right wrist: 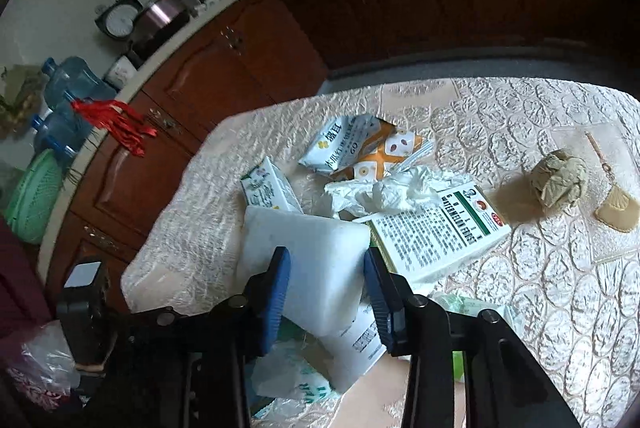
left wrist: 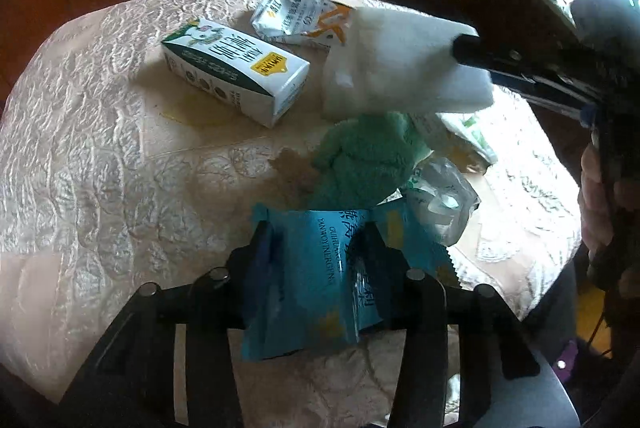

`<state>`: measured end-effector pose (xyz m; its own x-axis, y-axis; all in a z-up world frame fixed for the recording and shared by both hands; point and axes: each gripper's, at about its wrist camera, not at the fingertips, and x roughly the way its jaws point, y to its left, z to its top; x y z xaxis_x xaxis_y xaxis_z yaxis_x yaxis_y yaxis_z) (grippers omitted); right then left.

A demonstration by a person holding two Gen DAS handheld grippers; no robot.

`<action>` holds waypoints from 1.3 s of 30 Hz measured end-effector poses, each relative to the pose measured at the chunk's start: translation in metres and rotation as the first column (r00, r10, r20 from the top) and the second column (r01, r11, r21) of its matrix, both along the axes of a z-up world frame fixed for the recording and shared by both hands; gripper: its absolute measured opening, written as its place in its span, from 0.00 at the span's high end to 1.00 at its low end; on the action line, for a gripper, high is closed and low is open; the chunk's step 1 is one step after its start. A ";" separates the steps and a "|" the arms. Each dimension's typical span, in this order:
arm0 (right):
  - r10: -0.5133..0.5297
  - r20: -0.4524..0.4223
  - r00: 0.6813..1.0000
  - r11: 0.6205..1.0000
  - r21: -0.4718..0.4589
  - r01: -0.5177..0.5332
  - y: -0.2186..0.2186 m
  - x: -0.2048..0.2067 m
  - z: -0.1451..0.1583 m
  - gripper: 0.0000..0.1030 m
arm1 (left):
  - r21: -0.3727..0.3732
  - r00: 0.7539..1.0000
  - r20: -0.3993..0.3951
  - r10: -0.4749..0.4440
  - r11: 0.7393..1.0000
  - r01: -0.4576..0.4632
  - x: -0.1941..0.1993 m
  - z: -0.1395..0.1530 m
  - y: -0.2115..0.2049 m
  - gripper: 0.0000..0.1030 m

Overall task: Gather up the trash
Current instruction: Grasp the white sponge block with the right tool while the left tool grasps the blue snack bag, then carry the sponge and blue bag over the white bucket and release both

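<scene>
Fig.: two grippers w/ trash over the cloth-covered desk (right wrist: 560, 288). Left gripper (left wrist: 316, 248) is clamped on a blue foil wrapper (left wrist: 320, 268), its pads pinching the crumpled film at both sides; thin, light, slippery stuff, so a hold across the bunched middle looks safest. Right gripper (right wrist: 326, 284) grips a white foam block (right wrist: 308, 260) between its blue pads (right wrist: 276, 292); the block seems light and squashy, prob. best held across its short width as now. Just ahead of the left gripper lies a green fuzzy cloth (left wrist: 364, 156), soft and limp; farther ahead-left, a milk carton (left wrist: 236, 76) on its side, stiff-walled, contents not visible. Ahead of the right gripper: a printed box (right wrist: 436, 232), crumpled white tissue (right wrist: 384, 192) and snack packets (right wrist: 360, 148); off to its right a paper ball (right wrist: 558, 184), well apart. No bin or bag for collection can be made out w/ certainty.
</scene>
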<state>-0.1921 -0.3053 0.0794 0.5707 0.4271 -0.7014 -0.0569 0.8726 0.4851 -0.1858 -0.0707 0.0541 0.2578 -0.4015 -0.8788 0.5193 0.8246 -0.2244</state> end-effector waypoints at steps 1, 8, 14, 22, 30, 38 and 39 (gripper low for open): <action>0.001 0.013 1.000 1.000 0.010 -0.001 -0.002 -0.004 0.004 0.67 | 0.002 1.000 0.008 0.002 1.000 -0.002 -0.001 0.002 0.002 0.63; -0.025 0.126 0.992 0.999 0.033 0.021 -0.022 -0.037 0.043 0.68 | -0.004 0.994 0.105 0.019 1.000 -0.018 -0.018 0.046 0.022 0.73; -0.111 0.194 0.975 0.994 0.019 0.110 -0.060 -0.080 0.072 0.68 | -0.027 0.984 0.179 -0.018 0.999 0.023 -0.026 0.086 0.008 0.75; -0.288 0.234 0.929 0.953 -0.029 0.303 -0.134 -0.145 0.093 0.68 | -0.098 0.962 0.219 -0.165 0.977 0.190 -0.040 0.121 -0.073 0.76; -0.530 0.207 0.822 0.832 -0.058 0.551 -0.228 -0.227 0.085 0.68 | -0.109 0.907 0.224 -0.357 0.916 0.387 -0.066 0.122 -0.209 0.88; -0.650 0.124 0.749 0.754 -0.019 0.657 -0.275 -0.271 0.057 0.68 | -0.084 0.923 0.050 -0.380 0.920 0.383 -0.063 0.080 -0.257 0.67; -0.657 0.118 0.745 0.749 -0.013 0.663 -0.279 -0.273 0.055 0.68 | -0.078 0.925 0.054 -0.376 0.922 0.379 -0.065 0.078 -0.255 0.56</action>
